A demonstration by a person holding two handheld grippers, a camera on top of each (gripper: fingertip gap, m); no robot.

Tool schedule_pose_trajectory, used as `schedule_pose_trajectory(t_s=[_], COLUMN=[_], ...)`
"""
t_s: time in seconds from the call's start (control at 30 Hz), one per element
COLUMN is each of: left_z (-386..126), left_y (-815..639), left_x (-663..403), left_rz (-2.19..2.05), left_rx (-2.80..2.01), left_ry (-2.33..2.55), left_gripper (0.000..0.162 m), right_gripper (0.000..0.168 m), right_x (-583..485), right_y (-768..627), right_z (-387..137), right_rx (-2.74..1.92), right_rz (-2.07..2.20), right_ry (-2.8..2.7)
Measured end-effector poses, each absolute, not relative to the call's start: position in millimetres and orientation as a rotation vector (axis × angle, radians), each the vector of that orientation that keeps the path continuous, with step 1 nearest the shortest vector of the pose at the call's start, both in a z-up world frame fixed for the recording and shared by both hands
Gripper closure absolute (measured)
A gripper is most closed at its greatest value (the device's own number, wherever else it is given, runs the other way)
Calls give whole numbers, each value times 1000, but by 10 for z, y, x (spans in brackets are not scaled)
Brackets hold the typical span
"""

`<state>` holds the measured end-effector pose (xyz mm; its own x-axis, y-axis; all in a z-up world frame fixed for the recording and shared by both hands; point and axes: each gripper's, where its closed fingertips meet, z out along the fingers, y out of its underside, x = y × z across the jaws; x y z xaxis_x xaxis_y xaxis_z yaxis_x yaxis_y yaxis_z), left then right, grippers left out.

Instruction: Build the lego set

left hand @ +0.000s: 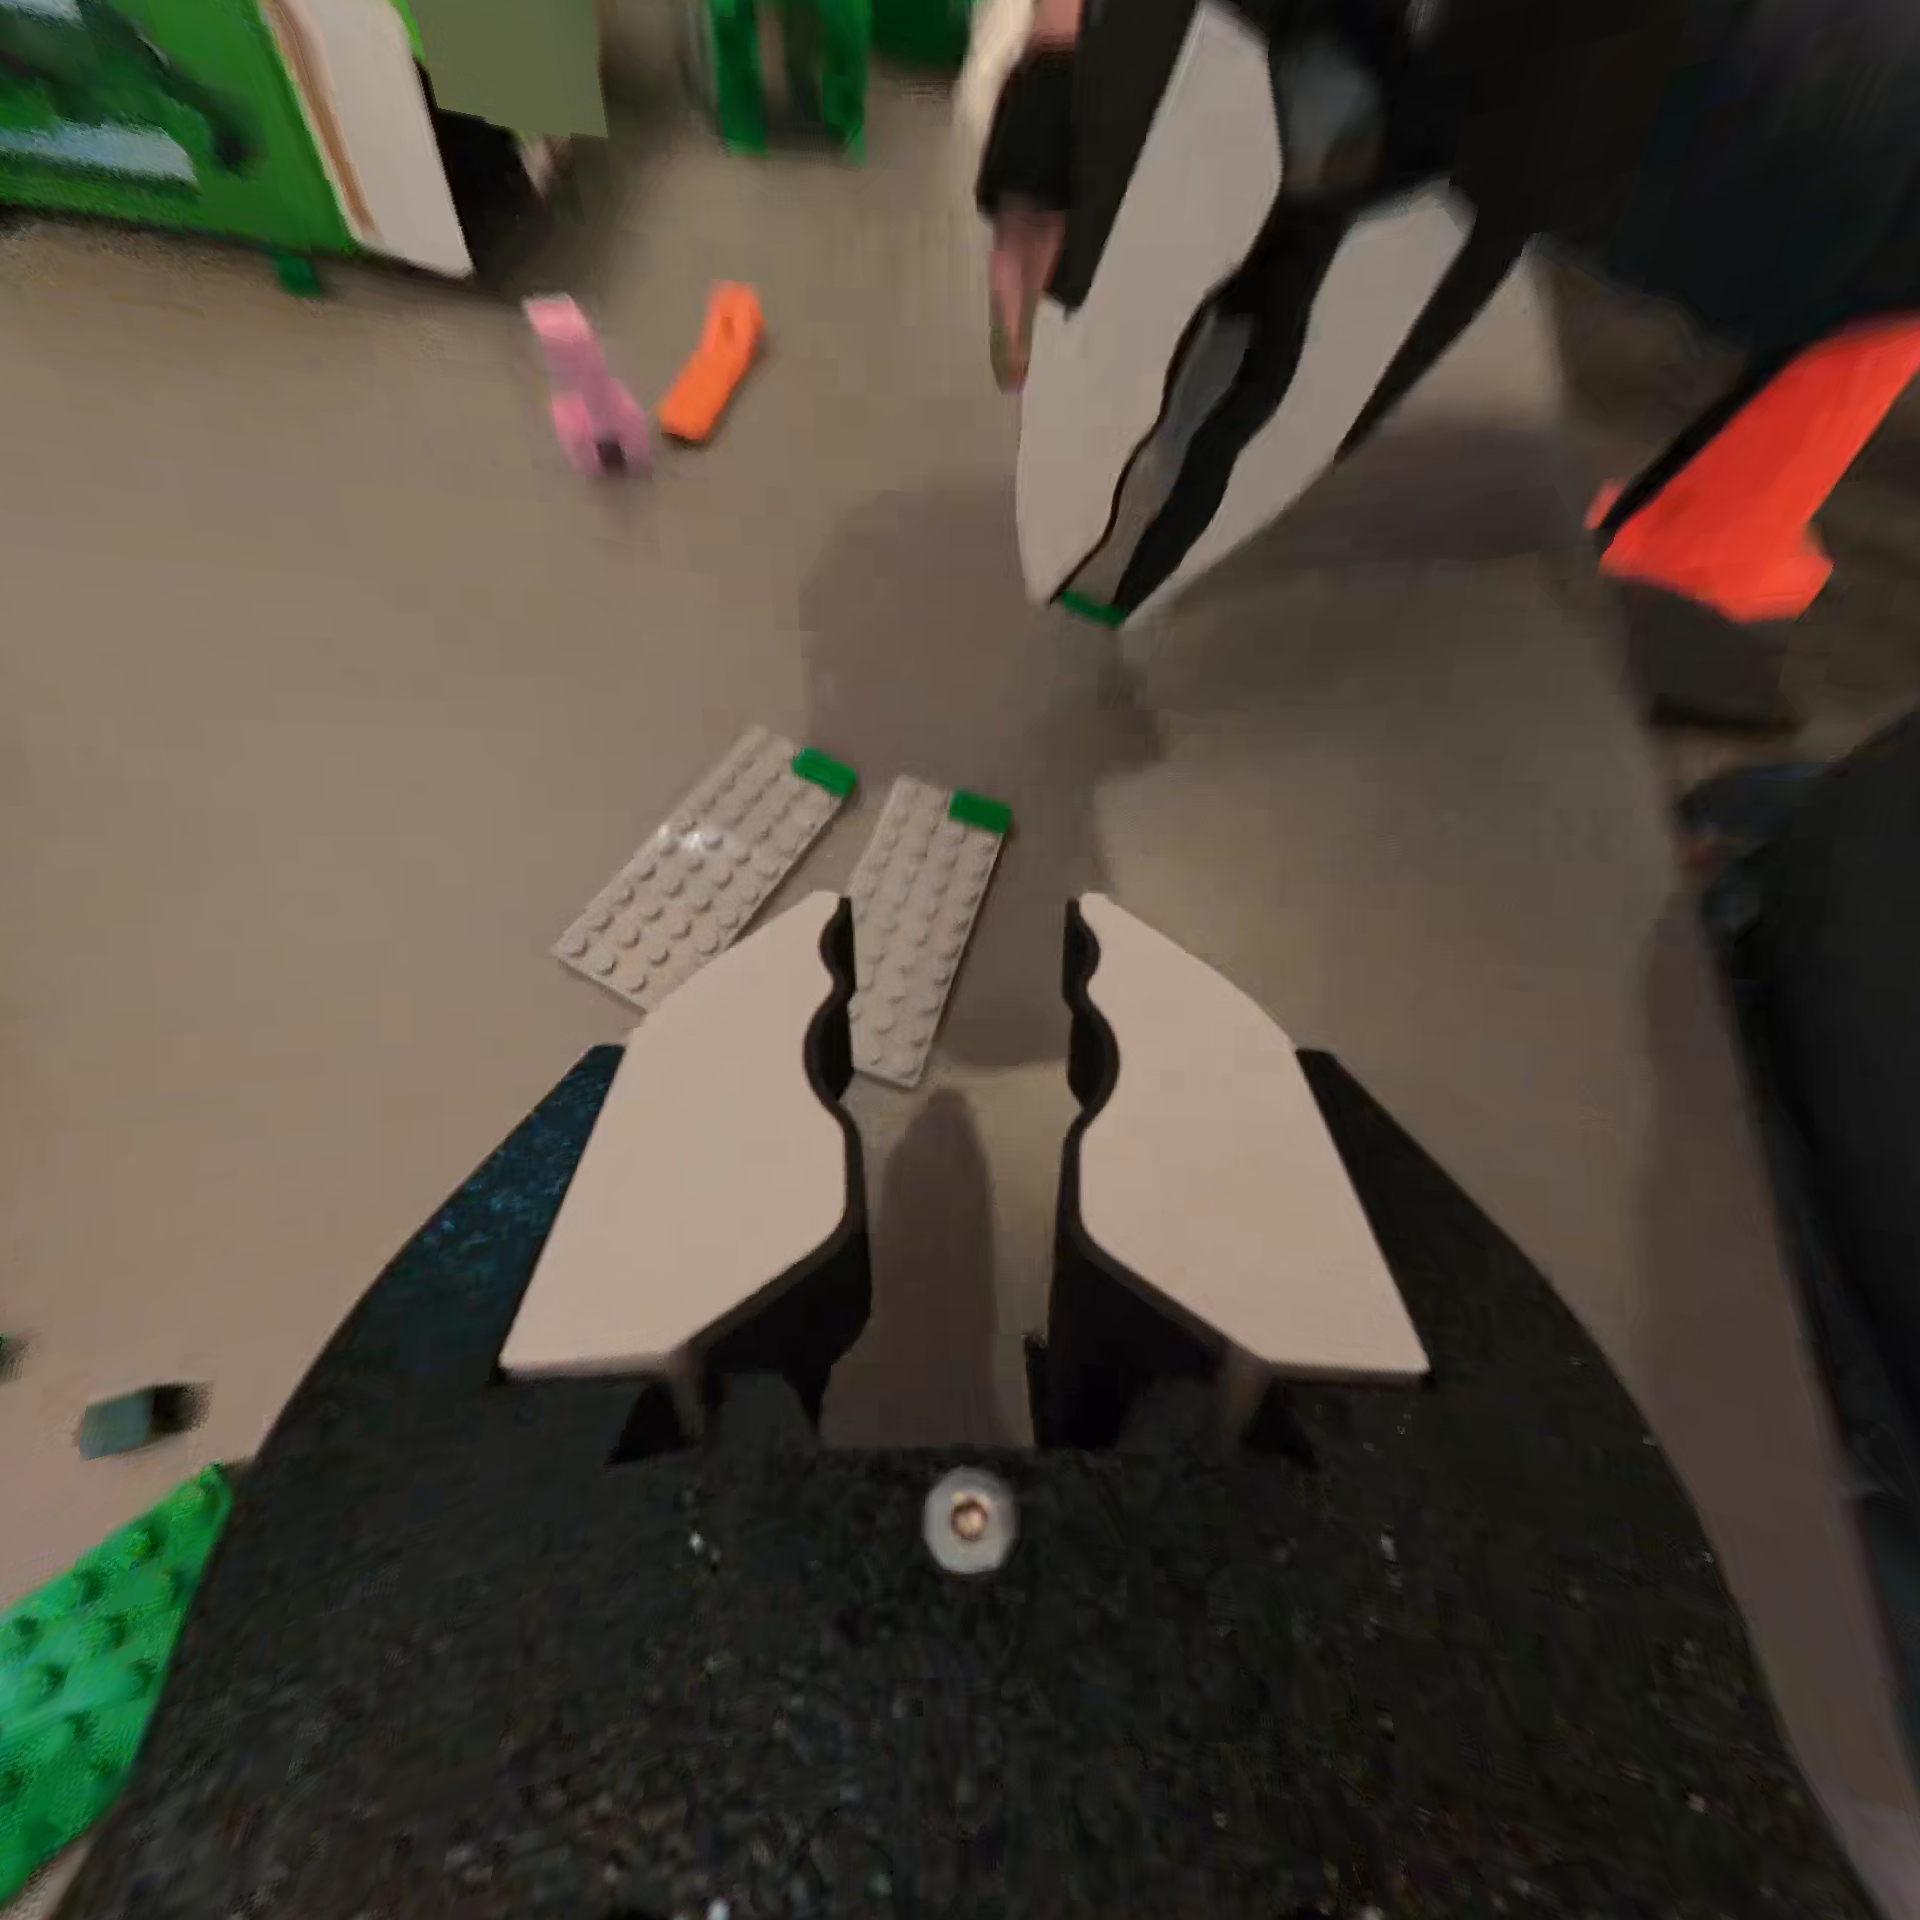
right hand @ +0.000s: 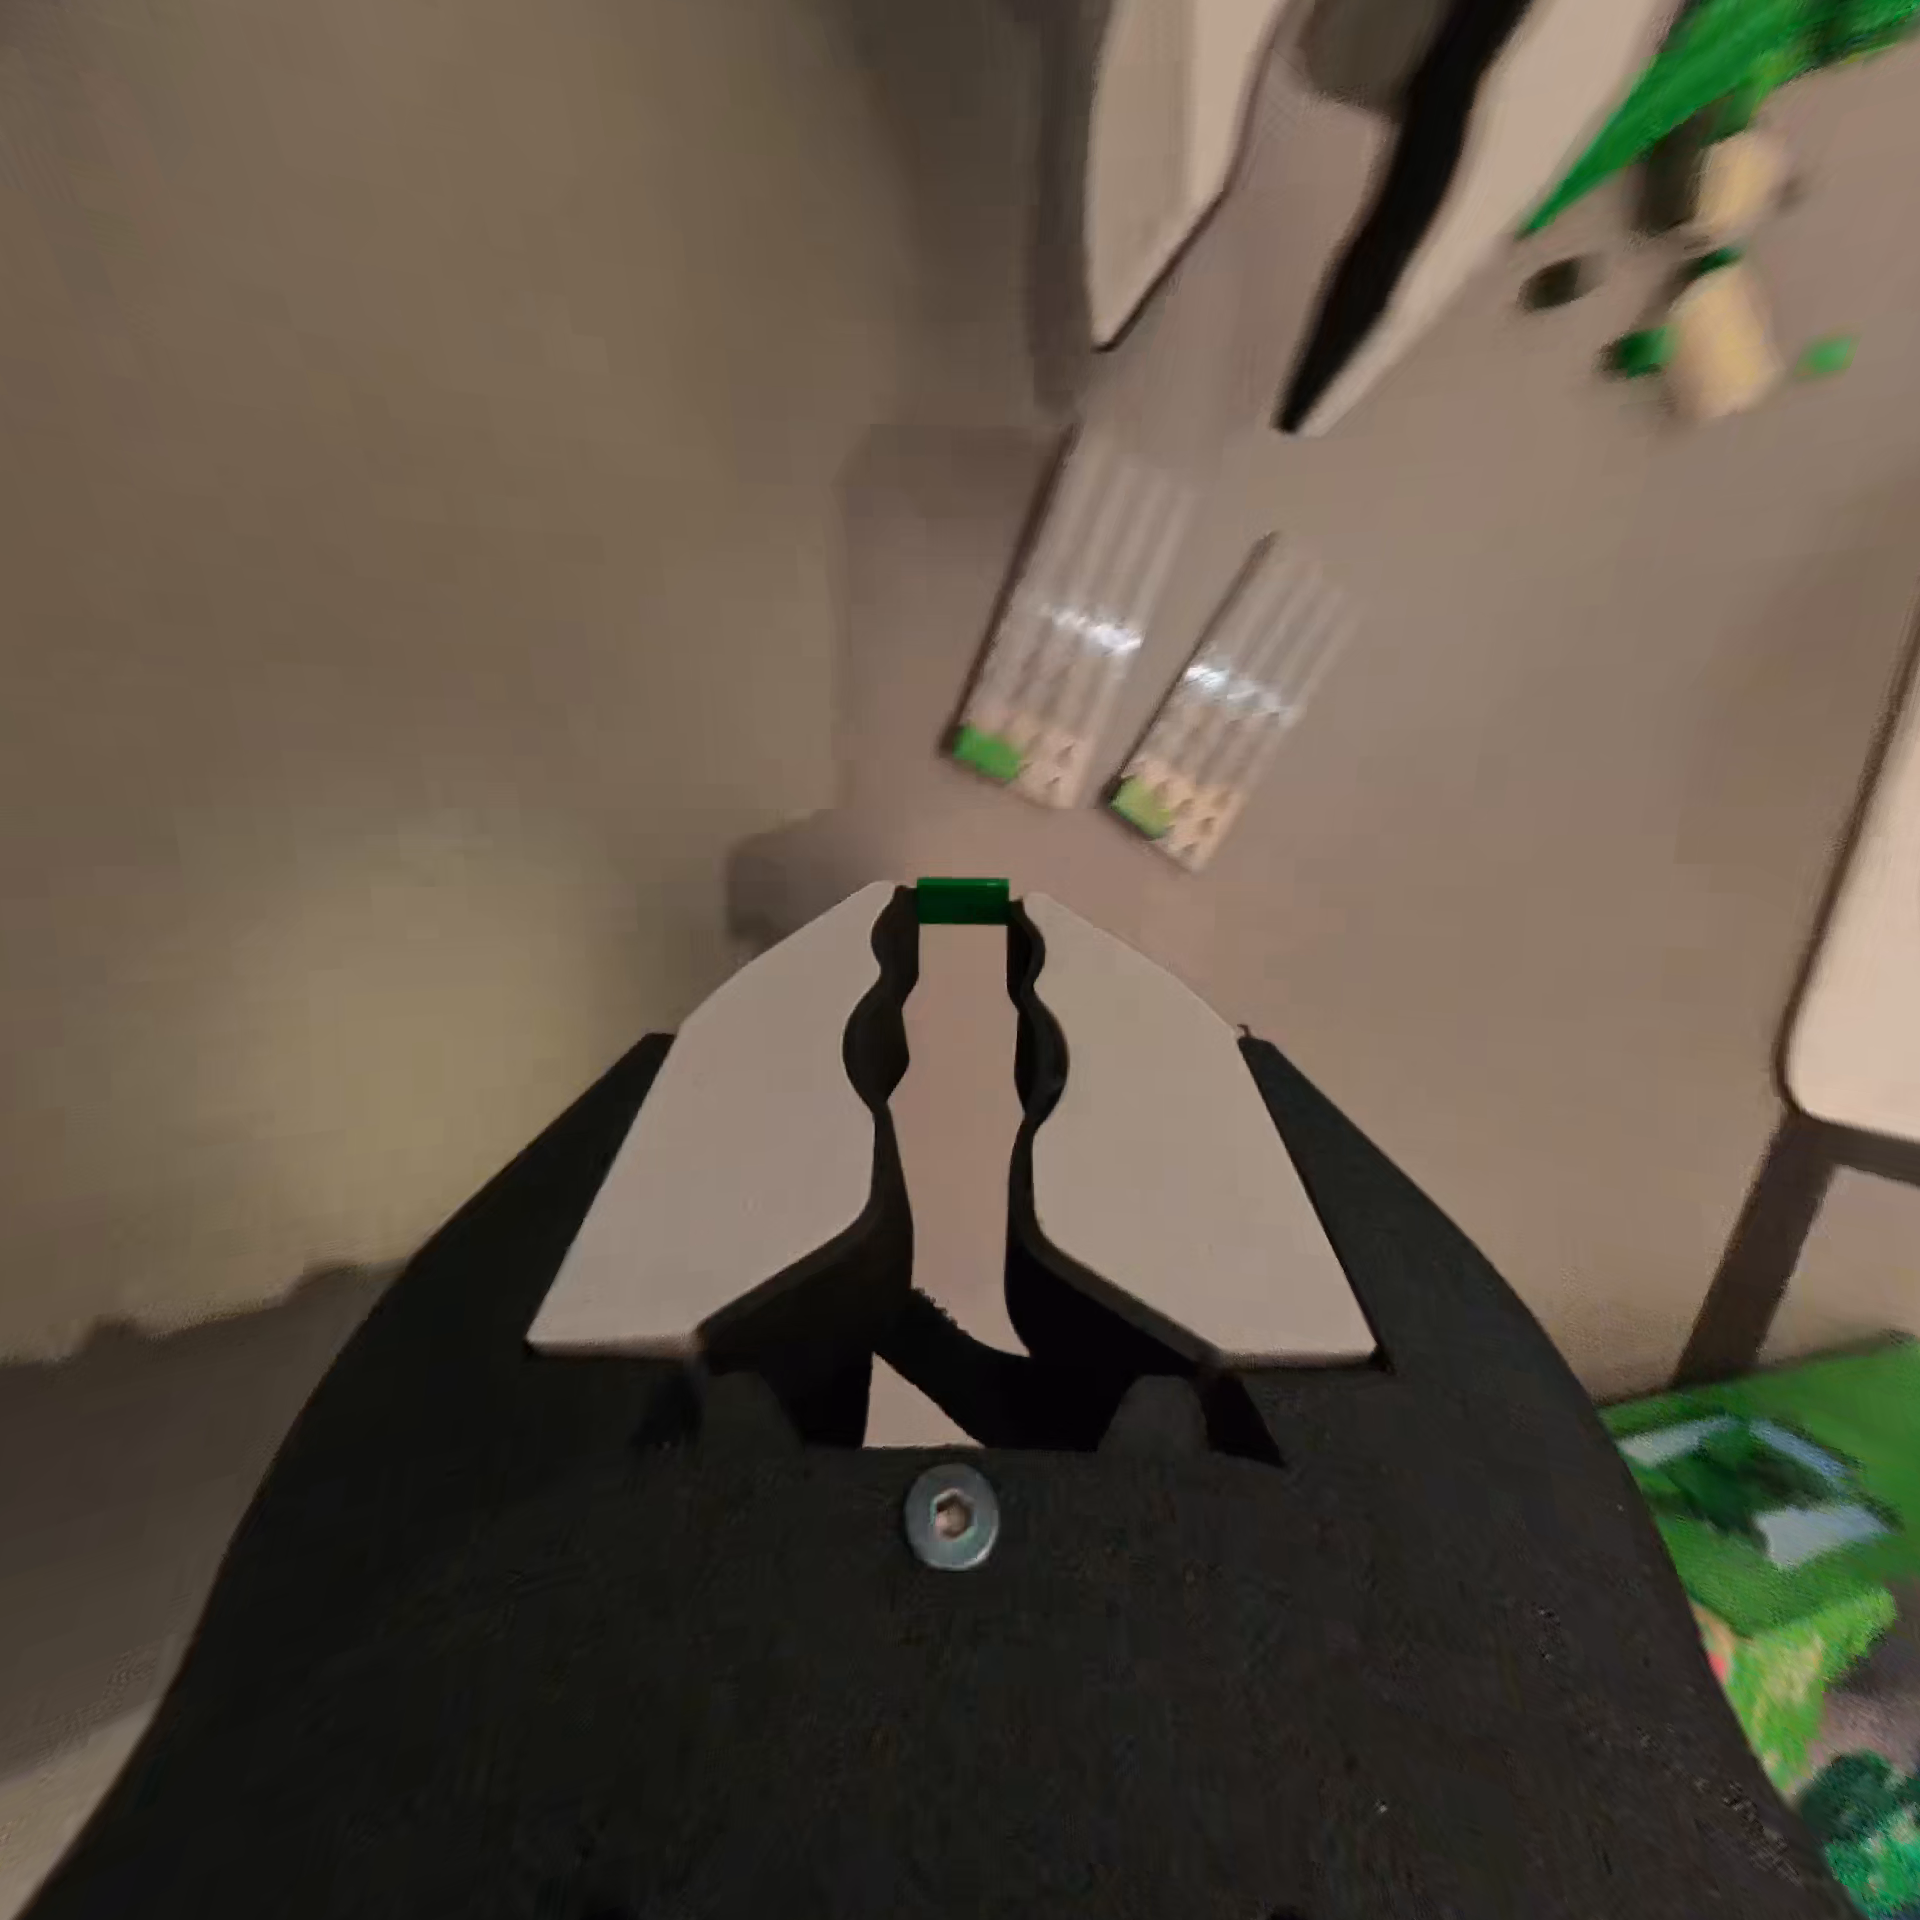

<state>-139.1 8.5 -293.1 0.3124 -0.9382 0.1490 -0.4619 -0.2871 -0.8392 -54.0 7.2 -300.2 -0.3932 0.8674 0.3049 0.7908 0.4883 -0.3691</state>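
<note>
The right claw (right hand: pixel 962 900) pinches a small green tile (right hand: pixel 962 900) by its short sides at the very tips above the counter (right hand: pixel 416 623), a light, stiff, slippery piece likely to twist out, while the left claw (left hand: pixel 961 914) hangs open and empty over two grey plates (left hand: pixel 717 862).

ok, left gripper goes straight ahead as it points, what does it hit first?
Most likely the nearer gray plate: it lies on the table just ahead of the left gripper, partly between the open jaws. Depth is unclear, so it may pass above.
</note>
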Motion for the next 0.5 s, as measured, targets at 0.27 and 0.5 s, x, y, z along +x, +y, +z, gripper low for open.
schedule_pose_trajectory(t_s=[0.27,0.5], left_z=[-3421,-3455], left_y=[190,159], left_x=[-1406,-1409], left_rz=[-495,-480], left_rx=[-1982,-1998], left_ry=[1708,1848], left_gripper=[117,125], right_gripper=[152,138], right_x=[-353,-334], right_y=[10,-58], right_z=[-3383,-3440], right_rx=[-1116,-1153], right_rz=[81,93], right_ry=[-2689,-2737])
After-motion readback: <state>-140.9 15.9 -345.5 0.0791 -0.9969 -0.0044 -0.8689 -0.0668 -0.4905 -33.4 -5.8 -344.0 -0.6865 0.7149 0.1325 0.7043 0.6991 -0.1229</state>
